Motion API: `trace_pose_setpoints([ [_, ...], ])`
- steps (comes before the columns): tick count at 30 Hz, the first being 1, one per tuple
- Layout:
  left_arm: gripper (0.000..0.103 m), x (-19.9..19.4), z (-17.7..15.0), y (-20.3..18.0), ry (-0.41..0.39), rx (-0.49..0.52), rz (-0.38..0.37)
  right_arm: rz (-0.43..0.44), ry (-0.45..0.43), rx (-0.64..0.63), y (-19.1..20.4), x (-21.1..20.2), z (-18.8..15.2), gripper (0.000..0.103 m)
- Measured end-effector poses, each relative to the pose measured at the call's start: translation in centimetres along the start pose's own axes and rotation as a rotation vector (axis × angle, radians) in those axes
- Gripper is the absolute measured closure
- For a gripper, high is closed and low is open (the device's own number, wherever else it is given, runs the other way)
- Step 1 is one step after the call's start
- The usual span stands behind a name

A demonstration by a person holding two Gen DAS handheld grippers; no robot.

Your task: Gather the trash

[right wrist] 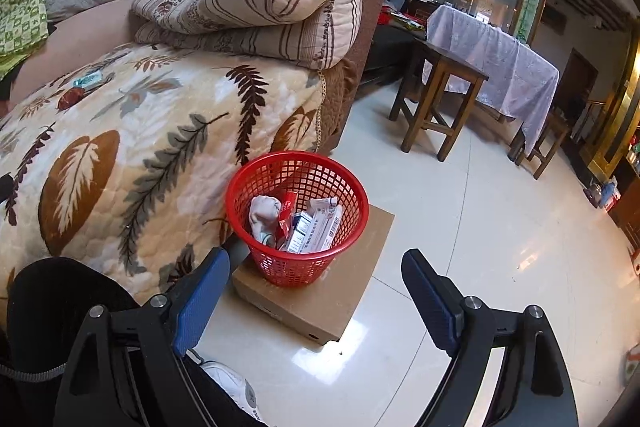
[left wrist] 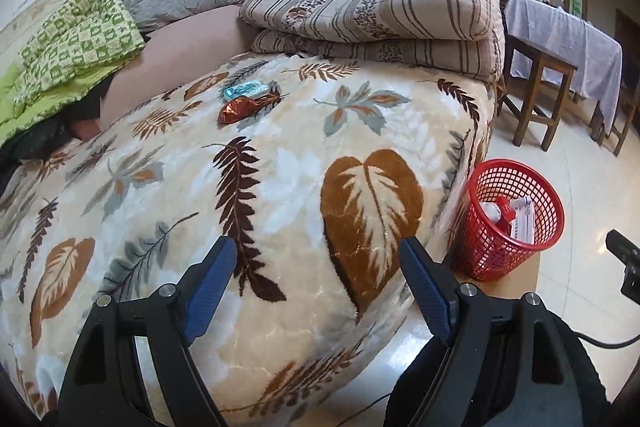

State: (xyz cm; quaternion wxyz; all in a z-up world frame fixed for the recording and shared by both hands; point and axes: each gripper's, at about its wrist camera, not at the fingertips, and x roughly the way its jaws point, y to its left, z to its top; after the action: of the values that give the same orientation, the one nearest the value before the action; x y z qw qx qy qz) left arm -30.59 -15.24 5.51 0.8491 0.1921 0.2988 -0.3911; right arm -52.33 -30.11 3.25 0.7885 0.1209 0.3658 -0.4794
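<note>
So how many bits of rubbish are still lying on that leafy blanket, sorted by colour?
Red-brown foil wrapper: 1
Light blue wrapper: 1
Total on the blanket: 2
Other pieces already lie in the red basket, too jumbled to count.

Two wrappers, one red [left wrist: 237, 110] and one blue [left wrist: 244, 89], are seen lying on the leaf-patterned sofa blanket [left wrist: 304, 163], beside folded quilts [left wrist: 372, 15].

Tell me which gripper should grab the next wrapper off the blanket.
Left. The left gripper is open over the blanket, facing the red wrapper and blue wrapper. The right gripper faces the basket.
</note>
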Motion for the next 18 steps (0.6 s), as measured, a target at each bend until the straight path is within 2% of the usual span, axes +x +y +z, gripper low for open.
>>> trace_pose_setpoints([
  [6,0.021,-0.2,0.2,-0.3,-0.023,0.016,0.007,0.009,0.018,0.014,-0.2,0.6,-0.1,0.012],
  [18,0.021,0.0,0.3,0.8,-0.011,-0.032,0.014,0.014,0.020,0.022,-0.2,0.7,-0.1,0.012],
])
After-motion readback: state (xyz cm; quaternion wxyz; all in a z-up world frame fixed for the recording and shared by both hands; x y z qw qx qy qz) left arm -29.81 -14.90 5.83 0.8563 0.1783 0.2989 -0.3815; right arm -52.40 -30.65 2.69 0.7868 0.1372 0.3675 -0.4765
